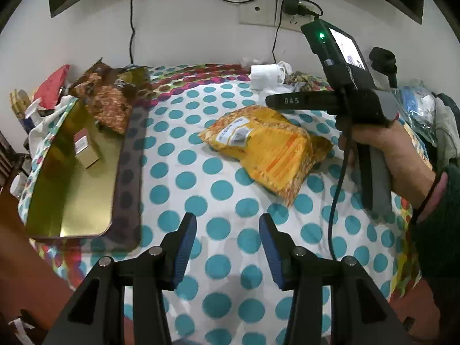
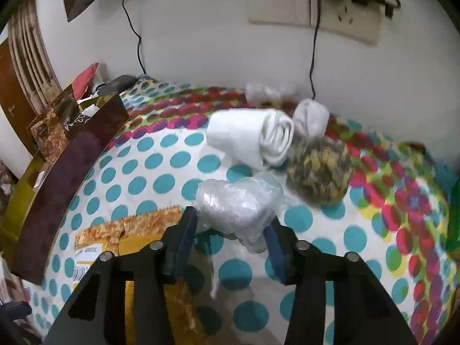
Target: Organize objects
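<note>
The right claw [image 2: 230, 231] is reaching around a clear plastic bundle [image 2: 238, 207] on the dotted bed [image 1: 187, 178], its jaws standing wide either side and not yet closing, while the left claw [image 1: 227, 247] is hovering open and empty. Sorting appears barely under way: the gold tin [image 1: 72, 178] is holding only a small box [image 1: 84, 151] and brown packets [image 1: 110, 106], with the yellow bag [image 1: 270, 149], white roll [image 2: 250, 136] and dried-goods bag [image 2: 319, 172] still lying loose.
</note>
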Tool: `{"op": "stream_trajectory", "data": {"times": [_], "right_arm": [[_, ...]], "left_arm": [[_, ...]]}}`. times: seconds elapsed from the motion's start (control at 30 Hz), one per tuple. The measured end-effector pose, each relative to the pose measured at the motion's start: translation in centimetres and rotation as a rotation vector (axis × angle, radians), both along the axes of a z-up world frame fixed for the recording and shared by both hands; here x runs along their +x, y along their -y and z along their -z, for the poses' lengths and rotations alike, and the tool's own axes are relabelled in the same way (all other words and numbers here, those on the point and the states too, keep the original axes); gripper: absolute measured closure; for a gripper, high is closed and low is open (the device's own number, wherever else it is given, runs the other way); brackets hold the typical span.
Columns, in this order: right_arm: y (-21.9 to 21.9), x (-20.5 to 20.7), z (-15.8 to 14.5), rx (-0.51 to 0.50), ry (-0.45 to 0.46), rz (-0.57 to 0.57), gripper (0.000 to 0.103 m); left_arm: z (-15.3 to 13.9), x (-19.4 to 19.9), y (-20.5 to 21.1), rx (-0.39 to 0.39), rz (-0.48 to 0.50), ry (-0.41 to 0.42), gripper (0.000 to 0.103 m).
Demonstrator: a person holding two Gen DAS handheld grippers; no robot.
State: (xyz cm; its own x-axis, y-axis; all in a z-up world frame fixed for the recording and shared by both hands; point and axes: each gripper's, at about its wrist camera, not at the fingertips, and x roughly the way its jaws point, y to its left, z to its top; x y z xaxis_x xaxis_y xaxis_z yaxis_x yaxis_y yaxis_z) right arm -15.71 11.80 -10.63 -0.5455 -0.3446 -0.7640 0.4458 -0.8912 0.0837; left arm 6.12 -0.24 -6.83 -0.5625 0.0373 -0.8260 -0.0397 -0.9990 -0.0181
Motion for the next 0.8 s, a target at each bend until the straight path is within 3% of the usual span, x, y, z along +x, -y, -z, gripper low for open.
{"op": "stream_trajectory", "data": {"times": [0.07,0.23,0.4,0.53,0.6,0.67,0.8], "right_arm": [[0.1,0.1,0.1,0.05,-0.007,0.006,0.097],[-2.4,0.9,0.6,0.093,-0.028,0.048,0.1],[-5.3,2.1,0.2,0.078,-0.042,0.082,0.1],[-5.7,2.3,0.6,0.059,0.003,0.063,0.093],[-5.5,2.3,0.6,0.066,0.001,0.069,0.073],[-5.7,2.2,0.6,0.06,0.004,0.077,0.062],[-6.6,1.9,0.5,0.022,0.013,0.107,0.058]], "left_arm": [[0.2,-0.5,-0.1,0.021,0.007,0.006,0.057],[0.8,-1.0,-0.5,0.085,0.036,0.013,0.056],[1.6,-1.3,-0.9,0.12,0.063,0.025,0.056],[2.1,-1.8,-1.8,0.127,0.088,0.037,0.056],[2.5,-2.2,-2.3,0.123,0.085,0.047,0.056],[2.7,-2.4,-2.9,0.11,0.107,0.031,0.056],[2.9,-2.7,-4.4,0.015,0.152,-0.002,0.056]]}}
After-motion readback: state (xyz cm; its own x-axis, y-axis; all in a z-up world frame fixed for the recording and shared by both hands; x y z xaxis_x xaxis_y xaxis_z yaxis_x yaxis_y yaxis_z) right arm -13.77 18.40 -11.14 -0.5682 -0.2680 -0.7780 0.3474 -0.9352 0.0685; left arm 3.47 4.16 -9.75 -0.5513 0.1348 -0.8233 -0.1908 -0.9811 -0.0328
